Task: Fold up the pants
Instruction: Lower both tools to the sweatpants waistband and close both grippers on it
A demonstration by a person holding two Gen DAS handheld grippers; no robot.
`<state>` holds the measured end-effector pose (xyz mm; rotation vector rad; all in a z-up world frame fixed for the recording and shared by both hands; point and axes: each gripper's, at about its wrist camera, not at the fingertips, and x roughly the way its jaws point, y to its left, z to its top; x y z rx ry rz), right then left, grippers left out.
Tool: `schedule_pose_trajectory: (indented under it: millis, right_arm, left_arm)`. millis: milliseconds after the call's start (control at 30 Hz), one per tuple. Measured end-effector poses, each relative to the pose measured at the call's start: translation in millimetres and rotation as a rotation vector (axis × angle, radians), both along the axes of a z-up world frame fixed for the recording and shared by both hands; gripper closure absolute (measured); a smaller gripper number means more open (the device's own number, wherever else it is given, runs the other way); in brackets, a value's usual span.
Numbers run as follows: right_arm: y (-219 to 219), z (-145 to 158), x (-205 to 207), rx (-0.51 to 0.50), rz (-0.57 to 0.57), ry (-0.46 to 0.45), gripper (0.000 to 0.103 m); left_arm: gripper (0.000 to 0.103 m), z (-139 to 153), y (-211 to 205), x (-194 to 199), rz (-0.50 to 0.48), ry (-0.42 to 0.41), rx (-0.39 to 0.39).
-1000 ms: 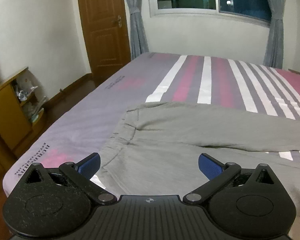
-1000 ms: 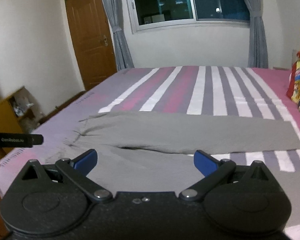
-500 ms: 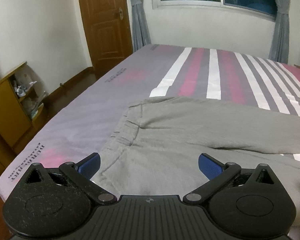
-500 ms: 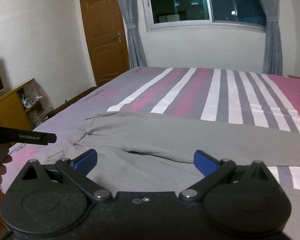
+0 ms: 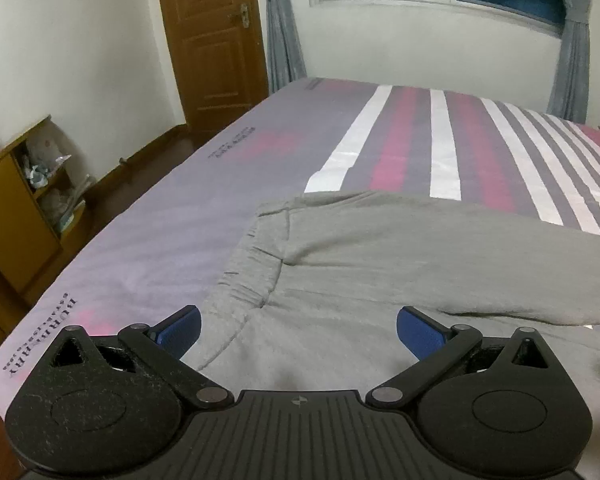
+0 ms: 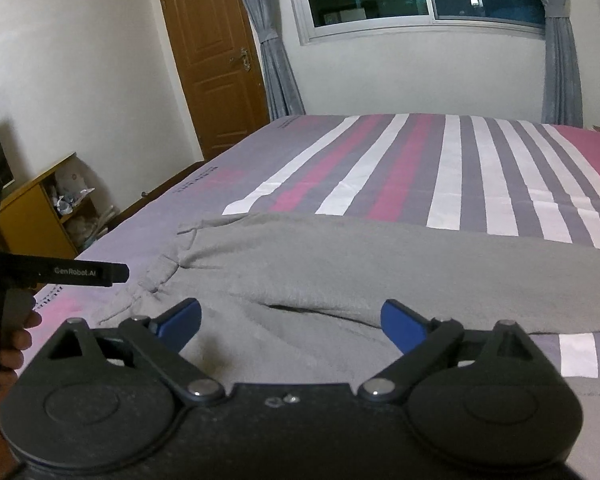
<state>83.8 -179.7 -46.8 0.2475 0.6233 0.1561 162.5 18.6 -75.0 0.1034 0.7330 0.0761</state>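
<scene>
Grey pants (image 5: 380, 272) lie flat on the striped bed (image 5: 180, 240), waistband to the left, legs running off to the right. My left gripper (image 5: 298, 330) is open above the waistband area, its blue pads (image 5: 180, 330) wide apart with only cloth below them. The same pants (image 6: 360, 264) fill the right wrist view. My right gripper (image 6: 292, 322) hovers over the crotch where the two legs part; its jaws are closing slightly but still stand wide, pressing on nothing. The left gripper's body (image 6: 60, 272) shows at that view's left edge, held by a hand (image 6: 8, 344).
The bed's left edge (image 5: 40, 308) drops to a wooden floor. A yellow shelf unit (image 5: 24, 208) stands by the left wall, a brown door (image 5: 212, 40) behind it. A window with grey curtains (image 6: 272, 40) is on the far wall.
Both grippers have moved forward and lower over the pants, so the waistband looks larger and nearer. The right gripper's view has swung left; its blue pads have drawn slightly closer.
</scene>
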Motion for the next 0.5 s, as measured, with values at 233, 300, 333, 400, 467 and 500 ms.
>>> schedule_pose_trajectory:
  millis: [233, 300, 333, 400, 467, 500]
  right_arm:
    - [-1, -10, 25, -0.001, 0.016, 0.019, 0.011]
    - [-2, -14, 33, -0.009, 0.019, 0.029, 0.012]
    - [-1, -16, 39, -0.013, 0.024, 0.038, 0.012]
    - [-1, -21, 47, -0.014, 0.032, 0.051, 0.014]
    - [0, -24, 56, -0.023, 0.042, 0.059, 0.014]
    - [1, -25, 60, -0.028, 0.046, 0.061, 0.014]
  left_arm:
    - [0.000, -11, 6, 26, 0.010, 0.018, 0.009]
    - [0.000, -15, 9, 35, 0.016, 0.024, 0.016]
    - [0.000, -18, 10, 40, 0.017, 0.028, 0.016]
    - [0.000, -23, 14, 49, 0.024, 0.040, 0.018]
    - [0.000, -27, 16, 57, 0.029, 0.048, 0.025]
    - [0.000, -30, 17, 61, 0.031, 0.052, 0.028]
